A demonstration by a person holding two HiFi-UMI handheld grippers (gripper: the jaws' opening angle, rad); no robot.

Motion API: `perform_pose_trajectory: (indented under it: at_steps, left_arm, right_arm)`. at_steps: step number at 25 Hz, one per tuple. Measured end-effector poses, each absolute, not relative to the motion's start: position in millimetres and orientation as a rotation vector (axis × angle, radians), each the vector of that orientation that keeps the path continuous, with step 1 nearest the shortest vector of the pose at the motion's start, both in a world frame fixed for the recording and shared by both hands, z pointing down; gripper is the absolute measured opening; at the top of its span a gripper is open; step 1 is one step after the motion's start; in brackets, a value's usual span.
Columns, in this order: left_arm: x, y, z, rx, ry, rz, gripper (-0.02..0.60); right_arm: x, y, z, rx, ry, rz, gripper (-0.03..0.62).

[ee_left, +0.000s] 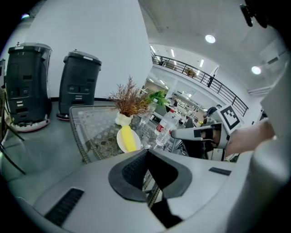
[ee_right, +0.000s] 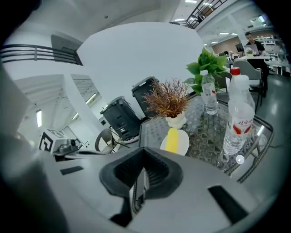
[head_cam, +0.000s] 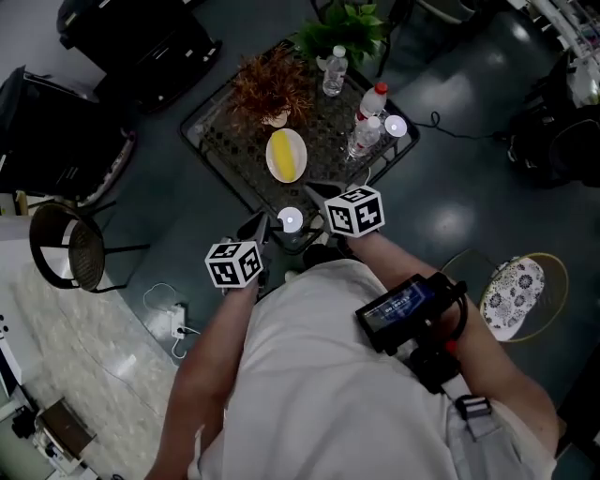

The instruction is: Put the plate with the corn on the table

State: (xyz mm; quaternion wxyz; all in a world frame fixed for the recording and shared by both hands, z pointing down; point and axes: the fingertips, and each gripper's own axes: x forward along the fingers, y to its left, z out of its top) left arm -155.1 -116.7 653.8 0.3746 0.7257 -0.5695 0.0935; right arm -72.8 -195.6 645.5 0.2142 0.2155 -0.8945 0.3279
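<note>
A white plate (head_cam: 286, 156) with a yellow corn cob (head_cam: 285, 157) lies on the glass-topped table (head_cam: 225, 141), just in front of a small vase of dried brown plants (head_cam: 272, 89). The same plate (ee_left: 127, 139) (ee_right: 175, 142) shows ahead of both grippers. My left gripper (head_cam: 251, 230) (ee_left: 146, 152) and right gripper (head_cam: 319, 195) (ee_right: 144, 152) hover side by side at the table's near edge, short of the plate. Both are shut, with nothing between their jaws.
Several water bottles (head_cam: 368, 127) stand on the table's right side, one more (head_cam: 335, 70) at the back by a green plant (head_cam: 342, 28). A round chair (head_cam: 70, 248) sits left, a patterned stool (head_cam: 511, 295) right, and black bins (ee_left: 79, 84) behind the table.
</note>
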Motion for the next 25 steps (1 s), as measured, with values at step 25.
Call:
perform_pose_trajectory:
  at_steps: [25]
  left_arm:
    - [-126,-36,596,2.024,-1.405,0.12,0.008]
  right_arm:
    - [-32,-97,588,0.639,-2.585,0.923,0.009]
